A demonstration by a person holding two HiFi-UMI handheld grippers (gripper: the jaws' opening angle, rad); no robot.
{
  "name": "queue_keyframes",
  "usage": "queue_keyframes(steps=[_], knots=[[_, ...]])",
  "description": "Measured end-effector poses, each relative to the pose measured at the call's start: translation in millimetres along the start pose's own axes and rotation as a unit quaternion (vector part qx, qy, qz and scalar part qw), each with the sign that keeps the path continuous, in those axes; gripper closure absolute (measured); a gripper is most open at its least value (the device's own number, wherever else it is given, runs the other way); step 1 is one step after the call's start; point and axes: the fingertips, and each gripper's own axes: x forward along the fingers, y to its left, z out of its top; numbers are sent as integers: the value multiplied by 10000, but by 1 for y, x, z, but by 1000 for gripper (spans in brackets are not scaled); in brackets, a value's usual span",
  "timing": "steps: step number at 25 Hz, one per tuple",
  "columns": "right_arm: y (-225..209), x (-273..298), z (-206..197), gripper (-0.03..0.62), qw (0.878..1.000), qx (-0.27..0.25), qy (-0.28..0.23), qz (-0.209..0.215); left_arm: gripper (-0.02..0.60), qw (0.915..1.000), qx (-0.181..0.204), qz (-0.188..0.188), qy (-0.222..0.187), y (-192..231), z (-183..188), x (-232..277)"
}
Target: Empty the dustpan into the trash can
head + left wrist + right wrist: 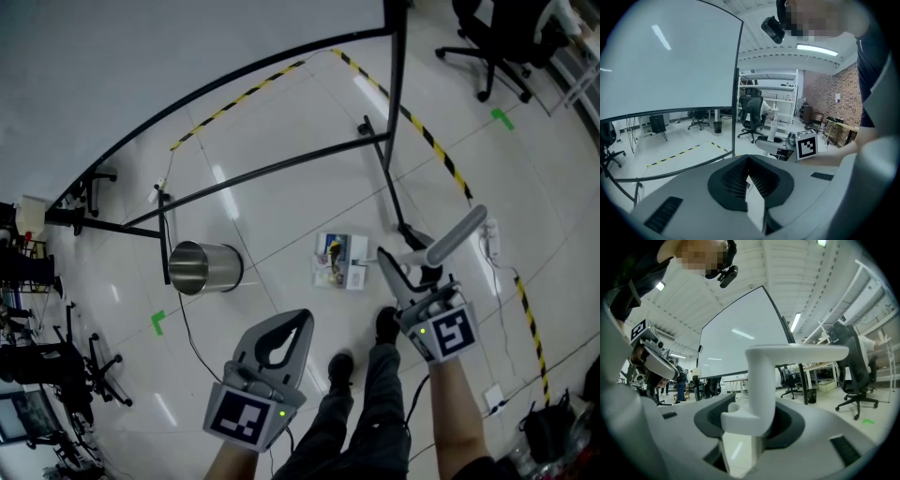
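The dustpan (pixel 339 261) sits on the floor with trash in it. The right gripper (pixel 754 427) squeezes its white handle (pixel 761 394) and points level. The shiny trash can (pixel 202 267) stands off to the left, by a black bar frame (pixel 272 173). The left gripper (pixel 750 180) is closed, empty, tipped down.

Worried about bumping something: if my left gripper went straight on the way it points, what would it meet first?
Probably bare floor between the trash can and the dustpan, nearer the dustpan; depth is hard to judge.
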Motion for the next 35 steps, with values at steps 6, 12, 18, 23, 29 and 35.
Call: queue_keyframes(steps=[6,12,18,23,29,35], knots=[[-1,-4,3,390,10000,34,64,6,583,9989,418,19,-227,-9,16,31],[-2,-5,4,390,10000,51,-30,58,583,9973,309,264,-603,-6,19,60],[-4,-6,4,390,10000,54,4,68,583,9966,257,394,-683,-2,15,80],[-18,-7,11,391,10000,6,11,-44,583,9961,293,455,-691,1,15,92],[-28,-6,11,391,9999,134,80,-51,583,9968,85,439,-661,2,5,95],[-28,-10,35,391,9996,56,272,-76,583,9968,117,404,-676,7,24,82]])
